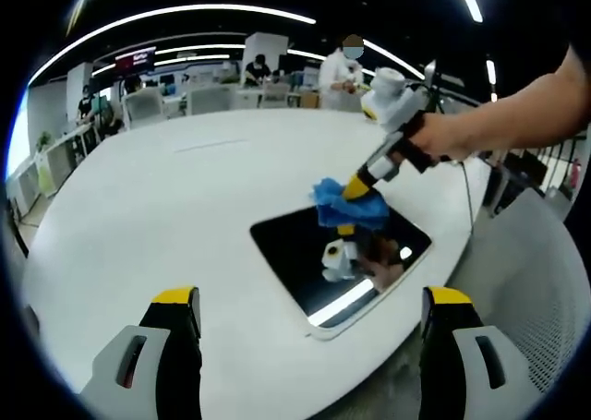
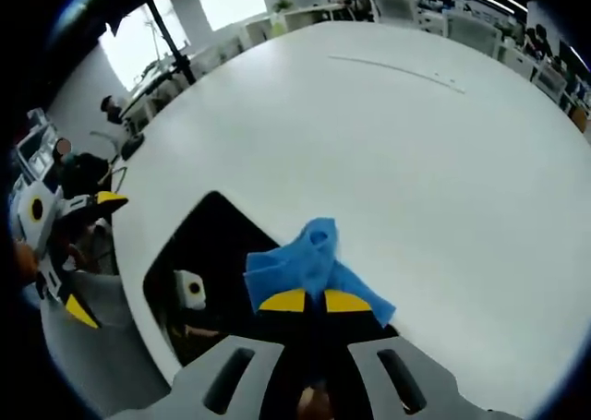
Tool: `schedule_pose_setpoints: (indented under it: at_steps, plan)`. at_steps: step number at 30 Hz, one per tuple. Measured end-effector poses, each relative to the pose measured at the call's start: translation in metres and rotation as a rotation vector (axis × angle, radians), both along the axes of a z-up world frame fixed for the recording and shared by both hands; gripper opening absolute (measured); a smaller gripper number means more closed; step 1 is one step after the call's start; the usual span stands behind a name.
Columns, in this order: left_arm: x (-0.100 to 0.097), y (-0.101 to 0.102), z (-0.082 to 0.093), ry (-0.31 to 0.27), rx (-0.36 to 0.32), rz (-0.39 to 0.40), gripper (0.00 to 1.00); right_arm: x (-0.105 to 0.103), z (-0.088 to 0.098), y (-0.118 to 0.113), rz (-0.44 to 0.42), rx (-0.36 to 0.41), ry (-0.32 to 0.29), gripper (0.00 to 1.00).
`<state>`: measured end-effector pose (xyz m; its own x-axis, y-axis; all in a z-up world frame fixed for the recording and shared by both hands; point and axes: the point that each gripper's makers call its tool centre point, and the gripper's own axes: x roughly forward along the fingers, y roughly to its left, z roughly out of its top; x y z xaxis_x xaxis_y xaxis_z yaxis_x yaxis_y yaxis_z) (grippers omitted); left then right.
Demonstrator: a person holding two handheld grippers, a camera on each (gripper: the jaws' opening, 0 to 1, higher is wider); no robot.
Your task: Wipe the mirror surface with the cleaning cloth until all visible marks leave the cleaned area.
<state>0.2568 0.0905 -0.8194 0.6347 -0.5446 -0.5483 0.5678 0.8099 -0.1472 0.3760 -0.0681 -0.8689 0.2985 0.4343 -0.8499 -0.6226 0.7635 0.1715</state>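
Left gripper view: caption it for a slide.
Right gripper presses a blue cloth onto the mirror on a white table.

right tongs [image 1: 355, 197] clamp blue cloth [image 1: 346, 205] | cloth on mirror [image 1: 305, 254] | white table [image 1: 166, 208]

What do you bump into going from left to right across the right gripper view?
Left gripper → mirror → blue cloth → bare white table.

The cloth [image 2: 312, 268] hides part of the mirror [image 2: 199, 254]. The gripper [image 2: 305, 302] covers the mirror's near end. People [image 1: 343, 69] far behind the table [image 1: 166, 198] look small and blurry.
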Motion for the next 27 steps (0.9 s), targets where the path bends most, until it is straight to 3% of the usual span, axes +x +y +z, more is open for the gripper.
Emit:
schedule_pose_setpoints:
  at_steps: [6,16,27]
  plan:
    - [0.0,0.0,0.0,-0.001,0.002,-0.003,1.0,-0.007,0.0,0.001,-0.029,-0.019,-0.035,0.0]
    - [0.0,-0.001,0.001,-0.007,0.006,-0.008,1.0,-0.049,0.001,0.001,-0.018,-0.018,-0.047,0.0]
    - [0.0,-0.001,0.002,-0.013,0.004,-0.009,1.0,-0.085,0.0,0.001,-0.035,0.014,-0.006,0.0]
